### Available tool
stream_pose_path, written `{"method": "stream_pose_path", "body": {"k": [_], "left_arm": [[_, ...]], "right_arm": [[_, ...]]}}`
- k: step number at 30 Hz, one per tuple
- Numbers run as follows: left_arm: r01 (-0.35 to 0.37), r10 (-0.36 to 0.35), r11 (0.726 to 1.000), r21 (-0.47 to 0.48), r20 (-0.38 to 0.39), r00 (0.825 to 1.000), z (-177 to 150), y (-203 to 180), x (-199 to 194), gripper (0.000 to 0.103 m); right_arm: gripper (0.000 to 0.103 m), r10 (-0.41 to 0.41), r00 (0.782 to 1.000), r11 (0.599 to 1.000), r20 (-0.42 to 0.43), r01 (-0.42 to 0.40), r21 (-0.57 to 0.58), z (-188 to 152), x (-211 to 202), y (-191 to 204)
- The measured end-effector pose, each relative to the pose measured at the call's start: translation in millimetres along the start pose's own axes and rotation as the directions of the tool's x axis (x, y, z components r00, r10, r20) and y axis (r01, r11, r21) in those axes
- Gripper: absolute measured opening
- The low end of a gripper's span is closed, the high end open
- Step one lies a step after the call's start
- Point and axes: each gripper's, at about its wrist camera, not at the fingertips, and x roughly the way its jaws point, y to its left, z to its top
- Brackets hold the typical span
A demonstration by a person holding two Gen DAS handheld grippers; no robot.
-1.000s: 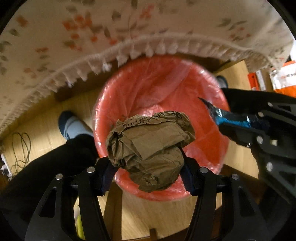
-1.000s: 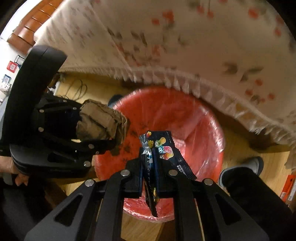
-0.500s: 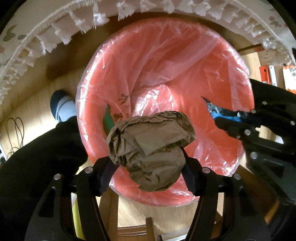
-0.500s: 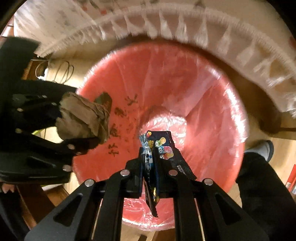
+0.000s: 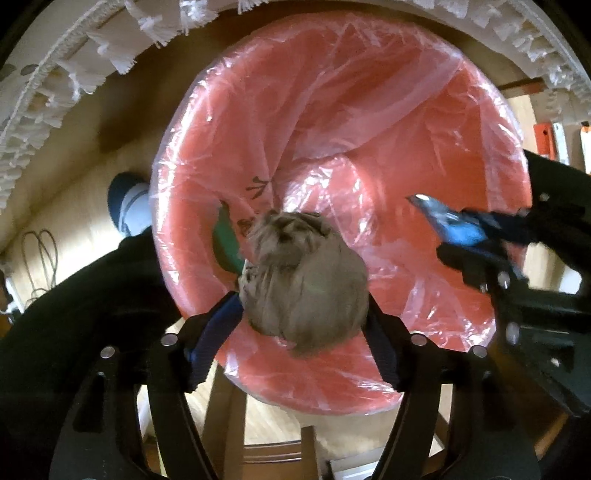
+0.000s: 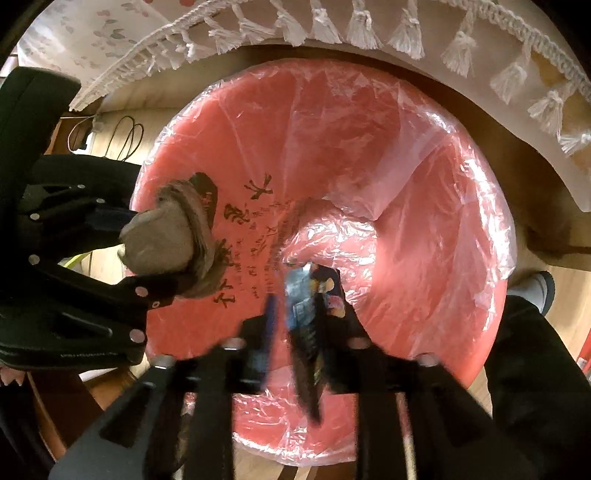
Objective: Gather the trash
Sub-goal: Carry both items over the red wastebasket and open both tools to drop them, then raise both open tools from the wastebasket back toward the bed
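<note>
A red bin lined with a clear plastic bag fills both views from above. My left gripper hangs over its near left rim and its jaws are opening. The crumpled brown paper ball is still between the pads but blurred and slipping loose. My right gripper is over the right half of the bin, jaws opening. The dark blue snack wrapper hangs loose between them, with a gap at the left pad. A green scrap lies inside the bin.
A fringed floral tablecloth overhangs the far side of the bin. A person's socked foot and dark trouser leg stand beside it on the wooden floor. Cables lie at the left. A wooden chair part is below.
Both grippers have sunk toward the bin, which now looms larger. The right jaws have parted from the wrapper. The left jaws have widened and the paper ball has turned and blurred.
</note>
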Motion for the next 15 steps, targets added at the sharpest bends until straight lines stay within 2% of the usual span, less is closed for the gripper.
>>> {"method": "stream_pose_path", "body": {"k": [1,4,10,15], "left_arm": [[-0.008,0.008,1.000,-0.002,0.003,1.000,1,0,0,0.074],[-0.020,0.020,1.000,-0.006,0.005,1.000,1,3,0,0.074],[-0.045,0.046,0.999,-0.023,0.015,0.999,0,9,-1,0.074],[-0.057,0.060,0.997,-0.059,0.056,0.997,1,17,-10,0.074]], "right_arm": [[0.045,-0.004,1.000,1.000,0.005,0.004,0.003,0,-1,0],[0.049,-0.011,1.000,1.000,0.004,0.011,0.011,0,0,-2],[0.072,-0.063,0.997,0.998,0.038,0.062,0.008,-2,-10,-4],[0.078,-0.087,0.995,0.996,0.056,0.086,0.012,-1,-16,-7]]}}
